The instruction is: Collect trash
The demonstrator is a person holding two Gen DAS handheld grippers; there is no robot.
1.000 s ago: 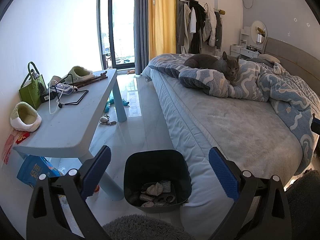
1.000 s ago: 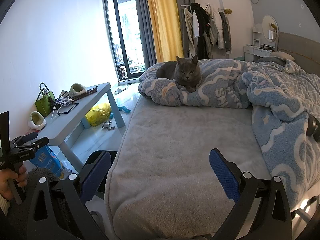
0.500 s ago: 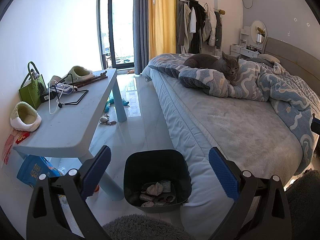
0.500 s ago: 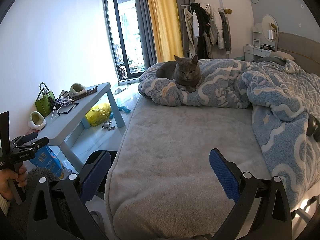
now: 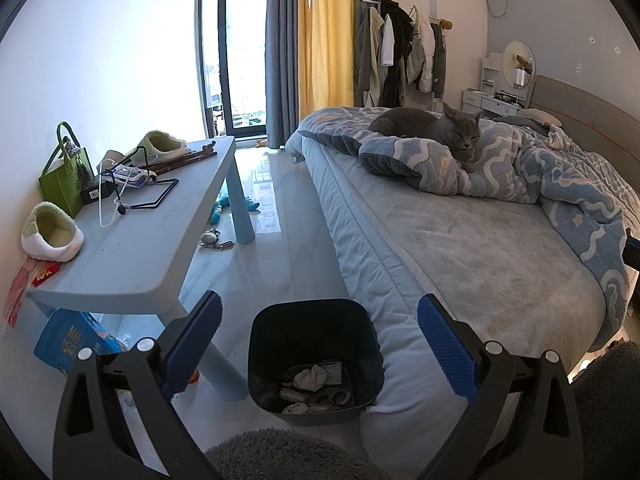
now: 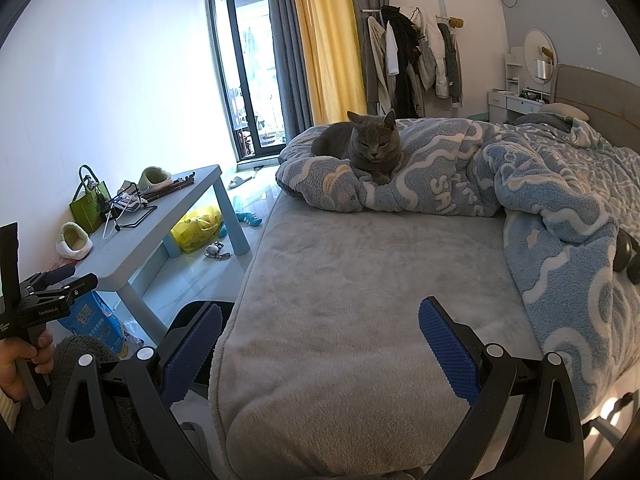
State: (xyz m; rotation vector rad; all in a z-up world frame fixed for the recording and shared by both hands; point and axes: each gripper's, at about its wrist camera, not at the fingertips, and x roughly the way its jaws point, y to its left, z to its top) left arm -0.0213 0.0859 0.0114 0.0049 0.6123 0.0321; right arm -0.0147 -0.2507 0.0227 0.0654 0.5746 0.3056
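1. The left gripper (image 5: 318, 340) hangs above the floor beside the bed (image 5: 460, 248); its blue-padded fingers (image 5: 192, 344) stand wide apart and grasp nothing.
2. Between those fingers in the left wrist view sits the dark trash bin (image 5: 316, 320), on the pale tile floor (image 5: 276, 248) and touching the bed's quilted side; the bin's mouth faces up.
3. Inside the bin lies the collected trash (image 5: 310, 376) (a crumpled pale wad, some wrappers and ring-shaped bits); what each piece is cannot be told.
4. The right gripper (image 6: 320, 344) is held over the foot end of the bed; it too is spread wide and empty, and its pads frame bare grey fleece.
5. At the left edge of the right wrist view a hand (image 6: 20, 364) grips the handle of the left gripper.
6. A grey cat (image 6: 360, 146) lies on the bunched blue-and-white blanket (image 6: 540, 208) toward the far end of the bed.
7. A light blue table (image 5: 136, 240) stands along the white wall, well apart from the bed; on it are a green bag (image 5: 66, 182), two fuzzy slippers (image 5: 50, 234), a black wire stand and some sticks.
8. Under the table's near end lies a blue package (image 5: 76, 342); a yellow bag (image 6: 198, 224) sits on the floor under the far end.
9. Small toys lie on the floor beside the table's far leg.
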